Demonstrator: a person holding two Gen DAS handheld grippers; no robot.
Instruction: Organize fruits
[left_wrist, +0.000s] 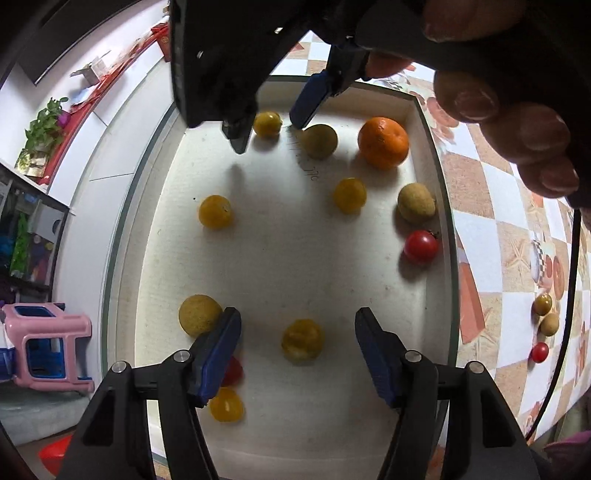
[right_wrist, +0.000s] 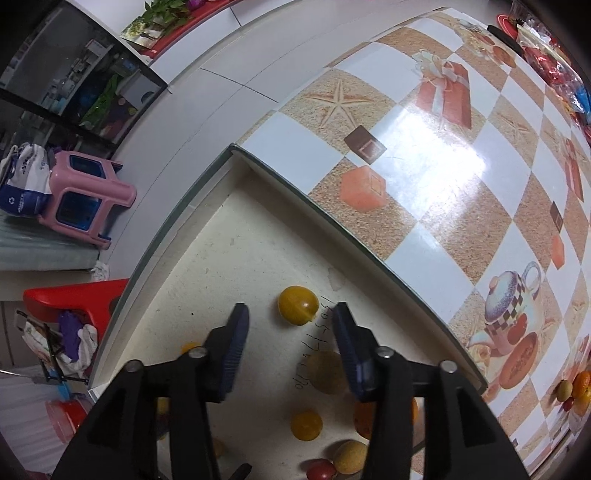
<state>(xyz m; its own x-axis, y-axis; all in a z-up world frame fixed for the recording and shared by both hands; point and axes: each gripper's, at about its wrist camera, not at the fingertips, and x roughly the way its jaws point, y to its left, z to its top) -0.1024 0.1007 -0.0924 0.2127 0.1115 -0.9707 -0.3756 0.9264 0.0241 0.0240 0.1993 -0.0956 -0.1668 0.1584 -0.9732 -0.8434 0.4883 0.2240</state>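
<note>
1. Risk, right claw (right_wrist: 291, 332): jaws stand wide apart and hold nothing, low over the white box (left_wrist: 430, 122). One yellow fruit (right_wrist: 297, 305) lies between the tips at frame centre in the right wrist view, with a tan fruit (right_wrist: 327, 372) just beside the right finger. A closing stroke could nudge either one, and round fruit would roll off across the flat floor.
2. Risk, left claw (left_wrist: 297, 325): also spread wide, empty. Its left finger (left_wrist: 218, 354) looks very near the tan fruit (left_wrist: 199, 314) at lower left; cannot tell if they touch. A yellow fruit (left_wrist: 302, 339) sits between the fingers. A tilted approach may pinch two at once or push one aside.
3. Risk, crowding: both claws work over the same box, so they could collide.
4. Count inside the box, left wrist view: orange (left_wrist: 383, 142) x1; red tomatoes x2, one at right (left_wrist: 421, 246), one partly hidden behind the left finger; small yellow, olive and tan fruits x8.
5. Count outside, on the desk (left_wrist: 491, 206) at right edge: three small fruits, one of them a red tomato (left_wrist: 539, 352).
</note>
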